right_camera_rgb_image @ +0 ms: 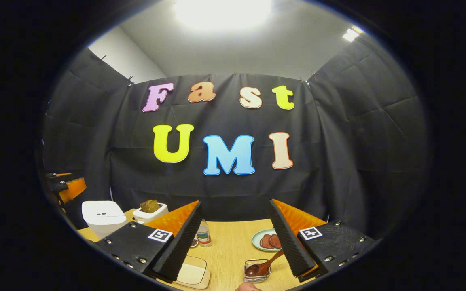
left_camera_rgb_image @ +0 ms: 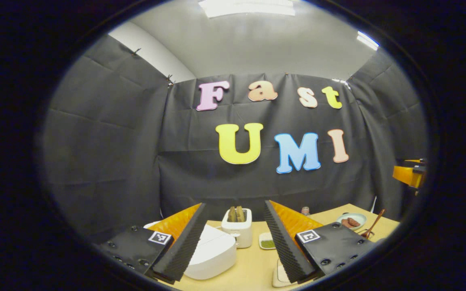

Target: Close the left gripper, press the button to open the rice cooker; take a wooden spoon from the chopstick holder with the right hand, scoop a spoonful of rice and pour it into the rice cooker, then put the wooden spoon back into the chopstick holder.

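Rice cooker x1 lid down, wooden spoon x1, both tongs agape

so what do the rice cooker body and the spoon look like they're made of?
Rice cooker: likely plastic, smooth white shell with rounded edges and a soft sheen. Spoon: looks like wood, reddish-brown, slightly glossy, possibly lacquered; grain too small to tell.
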Motion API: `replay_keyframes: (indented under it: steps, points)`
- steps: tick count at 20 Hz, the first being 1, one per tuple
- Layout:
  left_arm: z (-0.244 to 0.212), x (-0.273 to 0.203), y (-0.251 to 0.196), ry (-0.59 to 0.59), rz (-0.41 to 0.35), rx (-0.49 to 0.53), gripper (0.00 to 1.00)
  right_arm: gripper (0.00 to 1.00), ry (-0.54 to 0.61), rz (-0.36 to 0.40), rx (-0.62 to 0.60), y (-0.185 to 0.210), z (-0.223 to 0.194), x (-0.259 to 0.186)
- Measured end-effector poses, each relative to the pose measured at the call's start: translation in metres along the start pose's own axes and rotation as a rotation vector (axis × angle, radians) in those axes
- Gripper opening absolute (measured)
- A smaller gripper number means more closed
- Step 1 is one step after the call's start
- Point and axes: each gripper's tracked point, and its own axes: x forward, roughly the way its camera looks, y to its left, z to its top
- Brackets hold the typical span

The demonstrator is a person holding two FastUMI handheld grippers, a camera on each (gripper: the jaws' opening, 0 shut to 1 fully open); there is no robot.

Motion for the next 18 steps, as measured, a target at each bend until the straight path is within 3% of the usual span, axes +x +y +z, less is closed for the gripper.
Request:
replay_keyframes:
  steps: [5,8,18]
  points:
    - [0.0,-0.016,-0.013,-0.011,-0.016,-0.008,0.99,0.98,-0.025,0.03,-0.026,0.019,0.001,-0.009]
    - [0.007,-0.022,-0.01,-0.037,-0.006,-0.028,0.95,0.98,-0.027,0.042,-0.031,0.03,0.0,-0.01]
    - [0.019,-0.032,0.003,-0.093,0.035,0.011,0.98,0.98,-0.014,0.049,0.003,0.047,-0.009,-0.013]
